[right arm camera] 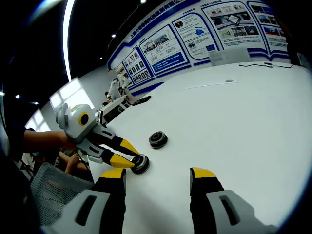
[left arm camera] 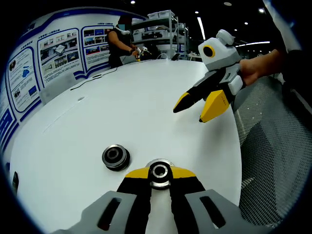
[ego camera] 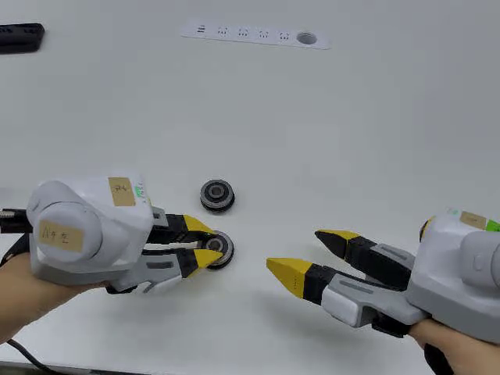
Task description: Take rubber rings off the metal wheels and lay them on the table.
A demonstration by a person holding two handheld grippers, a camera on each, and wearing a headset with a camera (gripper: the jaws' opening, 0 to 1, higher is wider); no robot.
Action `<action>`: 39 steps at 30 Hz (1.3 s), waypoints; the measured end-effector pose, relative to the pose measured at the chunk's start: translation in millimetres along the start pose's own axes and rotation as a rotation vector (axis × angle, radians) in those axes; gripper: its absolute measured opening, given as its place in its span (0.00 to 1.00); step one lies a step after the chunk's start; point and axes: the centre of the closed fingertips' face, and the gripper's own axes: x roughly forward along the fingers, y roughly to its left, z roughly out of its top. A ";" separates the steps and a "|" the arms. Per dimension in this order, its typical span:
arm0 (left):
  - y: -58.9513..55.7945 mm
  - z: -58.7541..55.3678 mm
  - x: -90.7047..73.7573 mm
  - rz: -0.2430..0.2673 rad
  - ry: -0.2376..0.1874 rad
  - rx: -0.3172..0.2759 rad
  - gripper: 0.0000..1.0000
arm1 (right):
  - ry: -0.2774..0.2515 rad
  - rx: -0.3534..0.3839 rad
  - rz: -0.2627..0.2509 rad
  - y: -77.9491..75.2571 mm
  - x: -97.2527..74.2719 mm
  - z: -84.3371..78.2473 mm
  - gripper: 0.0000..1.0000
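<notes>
Progress: early, by the look; nothing lies loose on the bench (ego camera: 351, 141), & both metal wheels seem to carry their dark rubber rings (ego camera: 205, 197), so prob. none is off yet and two are left.

Near wheel (ego camera: 221, 250) lies on the bench in front of the person; left claw (ego camera: 208, 242) is clenched on it, yellow tips either side of its rim in the left gripper view. Far wheel (ego camera: 217, 195) sits just beyond it, free, apart from both claws.

Right claw (ego camera: 301, 250) is released, jaws spread wide, nothing btwn them; it's near the held wheel but not touching, w/ bare bench btwn.

Pose: left hand (ego camera: 31, 297) holds its gripper low & about level over the bench, jaws pointing to the person's right; right hand (ego camera: 451, 344) comes in from the lower right, gripper angled up-left, tips aimed at the near wheel.

Judgement: left steadies the wheel so right can pinch the ring & peel it off; laying it on the bench is not begun.

Power strip (ego camera: 254, 34) lies at the far edge, well apart.
</notes>
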 end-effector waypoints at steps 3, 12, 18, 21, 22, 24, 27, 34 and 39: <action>0.0 0.2 0.1 -0.002 0.004 0.005 0.14 | -0.003 0.005 0.007 1.5 0.9 0.6 0.53; 0.0 0.9 1.4 -0.008 0.024 0.022 0.13 | -0.014 0.068 0.061 15.0 9.7 1.0 0.51; -1.2 1.6 2.2 -0.022 0.057 0.055 0.13 | -0.028 0.142 0.111 28.2 19.6 3.2 0.51; -0.8 1.1 2.0 -0.026 0.063 0.059 0.13 | -0.036 0.200 0.141 35.3 26.7 3.5 0.51; -0.8 1.1 2.0 -0.027 0.064 0.059 0.13 | -0.036 0.219 0.148 36.8 28.6 3.4 0.51; -0.5 0.9 2.1 -0.033 0.073 0.068 0.13 | -0.039 0.245 0.160 39.3 33.3 3.3 0.51; -0.1 0.3 2.4 -0.042 0.085 0.083 0.13 | -0.041 0.287 0.181 43.7 39.2 4.4 0.51; -0.5 -0.2 2.2 -0.047 0.082 0.081 0.13 | -0.045 0.428 0.235 50.1 51.0 10.4 0.51; -0.8 -0.3 2.0 -0.056 0.082 0.088 0.13 | -0.014 0.458 0.229 47.6 56.9 5.4 0.52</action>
